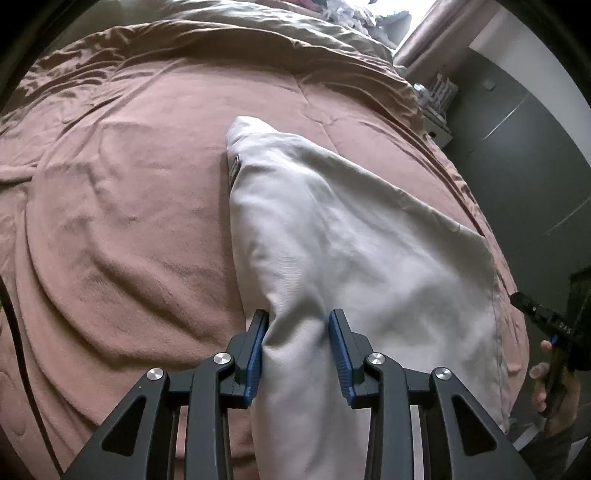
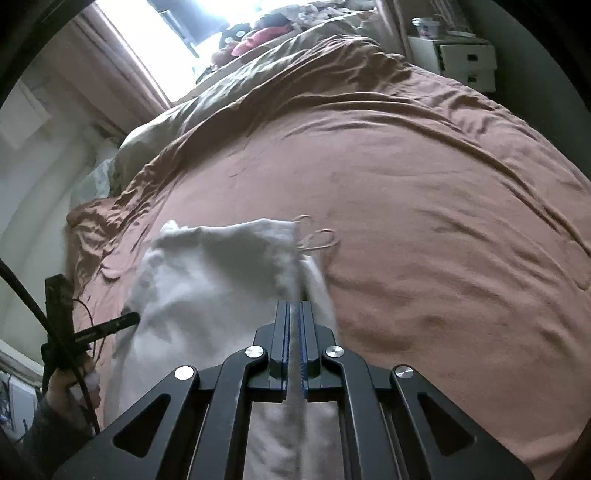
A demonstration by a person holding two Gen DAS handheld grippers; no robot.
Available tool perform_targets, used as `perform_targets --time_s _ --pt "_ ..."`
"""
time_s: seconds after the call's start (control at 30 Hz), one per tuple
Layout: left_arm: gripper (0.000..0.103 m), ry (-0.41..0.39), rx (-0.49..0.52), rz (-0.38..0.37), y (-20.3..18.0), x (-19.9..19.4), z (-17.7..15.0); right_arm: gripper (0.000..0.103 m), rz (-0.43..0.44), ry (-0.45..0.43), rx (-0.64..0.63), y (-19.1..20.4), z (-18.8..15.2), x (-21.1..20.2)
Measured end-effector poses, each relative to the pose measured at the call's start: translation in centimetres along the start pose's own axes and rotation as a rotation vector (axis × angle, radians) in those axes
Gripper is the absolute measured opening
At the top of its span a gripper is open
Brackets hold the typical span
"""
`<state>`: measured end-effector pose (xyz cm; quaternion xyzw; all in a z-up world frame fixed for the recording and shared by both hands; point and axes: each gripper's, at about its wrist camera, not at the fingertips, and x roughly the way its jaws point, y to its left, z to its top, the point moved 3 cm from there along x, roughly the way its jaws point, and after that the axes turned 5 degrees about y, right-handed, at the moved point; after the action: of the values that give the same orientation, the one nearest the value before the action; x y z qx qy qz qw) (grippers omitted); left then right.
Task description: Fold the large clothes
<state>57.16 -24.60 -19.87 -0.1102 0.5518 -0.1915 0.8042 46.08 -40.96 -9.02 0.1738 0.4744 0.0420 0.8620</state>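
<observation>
Jaws of the left gripper (image 1: 300, 317) spread apart, a bunched fold of pale grey garment (image 1: 354, 236) hanging between the blue pads (image 1: 340, 347) without being pinched. Right gripper (image 2: 294, 308) closed tight on a thin edge of the same garment (image 2: 214, 273). Cloth draped from both tools down onto the pinkish-brown bedspread (image 1: 122, 206), far end resting on it, drawstring (image 2: 319, 238) looped just beside. Beyond, rumpled beige bedding (image 2: 221, 96), white drawer unit (image 2: 461, 62), bright window (image 2: 192, 22).

One pale garment (image 1: 354, 229), two tools (image 1: 300, 325), one bedspread (image 1: 129, 192).
</observation>
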Motion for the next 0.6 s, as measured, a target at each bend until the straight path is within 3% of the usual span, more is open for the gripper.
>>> perform_targets --time_s 0.07,0.1,0.13,0.17,0.47,0.6 --pt "0.035 0.003 0.008 0.004 0.0 0.0 0.0 0.009 0.018 0.001 0.024 -0.8 0.1 -0.3" --pt "0.035 0.005 0.009 0.004 0.1 0.0 0.0 0.035 0.032 0.012 0.038 -1.0 -0.1 -0.2" --pt "0.035 0.006 0.006 0.002 0.0 0.1 0.1 0.084 0.047 0.026 0.049 -1.5 -0.2 0.1" --pt "0.035 0.006 0.002 -0.002 0.1 0.1 0.2 0.103 0.056 0.033 0.055 -1.5 -0.1 0.3" --pt "0.035 0.012 0.013 -0.011 0.3 0.2 0.1 0.102 0.176 0.156 0.109 -3.1 0.3 3.8" --pt "0.036 0.019 0.015 -0.007 0.2 0.2 0.2 0.074 0.223 0.195 0.096 -3.4 1.3 4.8"
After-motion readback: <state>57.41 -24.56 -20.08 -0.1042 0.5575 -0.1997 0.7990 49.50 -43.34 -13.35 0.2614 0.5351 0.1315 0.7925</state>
